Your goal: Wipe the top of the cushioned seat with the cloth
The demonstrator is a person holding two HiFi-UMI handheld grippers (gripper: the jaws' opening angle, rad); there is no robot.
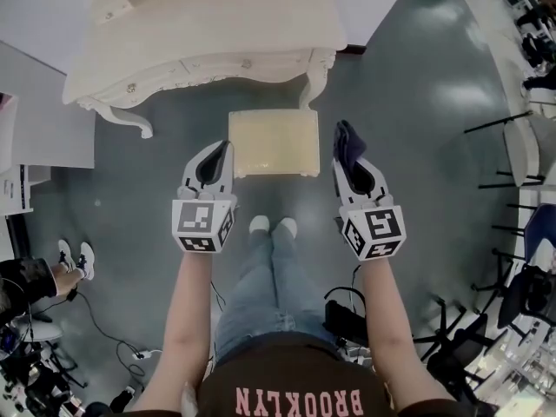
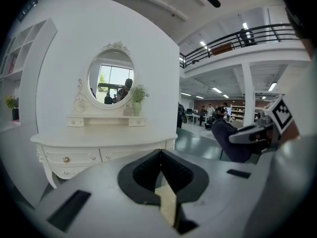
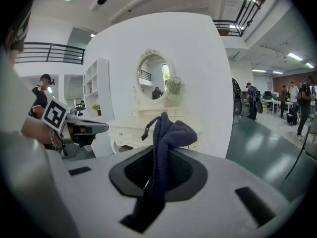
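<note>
Right tool (image 3: 159, 175) pinching the dark blue cloth (image 3: 167, 133); fabric bunched above jaws. Left tool (image 2: 161, 168) pressed together, nothing in it. Both held off the floor. Cushioned seat (image 1: 273, 142) lies between and just beyond them, before the white vanity (image 1: 200, 42).

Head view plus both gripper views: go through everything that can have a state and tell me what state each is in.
Left gripper: jaws together, holding nothing.
Right gripper: shut on the cloth.
Cloth: bunched between the jaws, up in the air, not touching the seat.
Cushioned seat: upright in front of the dressing table, top bare.
Drawers: closed.
</note>
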